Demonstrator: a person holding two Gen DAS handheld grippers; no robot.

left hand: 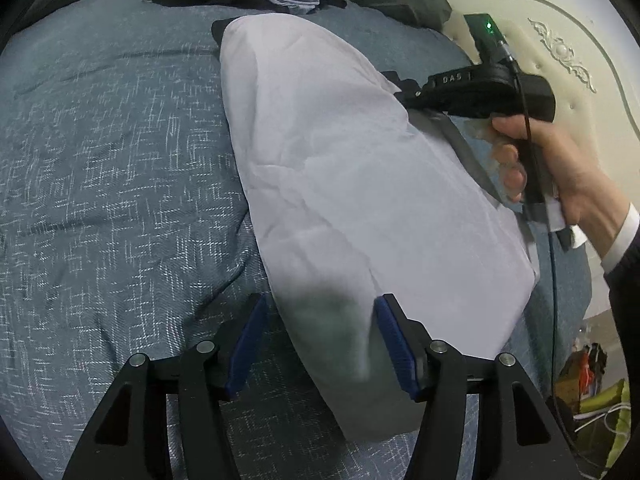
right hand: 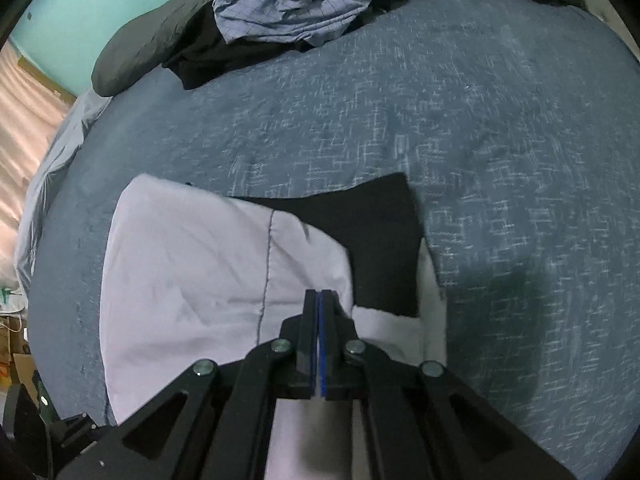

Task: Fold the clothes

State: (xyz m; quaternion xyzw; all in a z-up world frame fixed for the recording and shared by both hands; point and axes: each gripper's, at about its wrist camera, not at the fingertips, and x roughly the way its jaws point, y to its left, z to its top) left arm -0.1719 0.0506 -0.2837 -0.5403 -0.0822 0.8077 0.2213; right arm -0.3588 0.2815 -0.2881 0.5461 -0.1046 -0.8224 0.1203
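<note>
White garment (left hand: 340, 184) lies on bedspread (left hand: 112, 168), its end between the parted left gripper (left hand: 318, 344) fingers, untouched; right gripper (right hand: 319, 300) fingers together above it.

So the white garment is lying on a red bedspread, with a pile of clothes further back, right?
Not quite: the bedspread is blue-grey with pale flecks, not red, as the right wrist view shows. The white garment does lie on it, and the pile of clothes sits further back.

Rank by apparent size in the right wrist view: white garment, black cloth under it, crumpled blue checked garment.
1. white garment, largest, though nearest the camera.
2. crumpled blue checked garment and black cloth look alike; the cloth is partly covered, so unranked.
</note>
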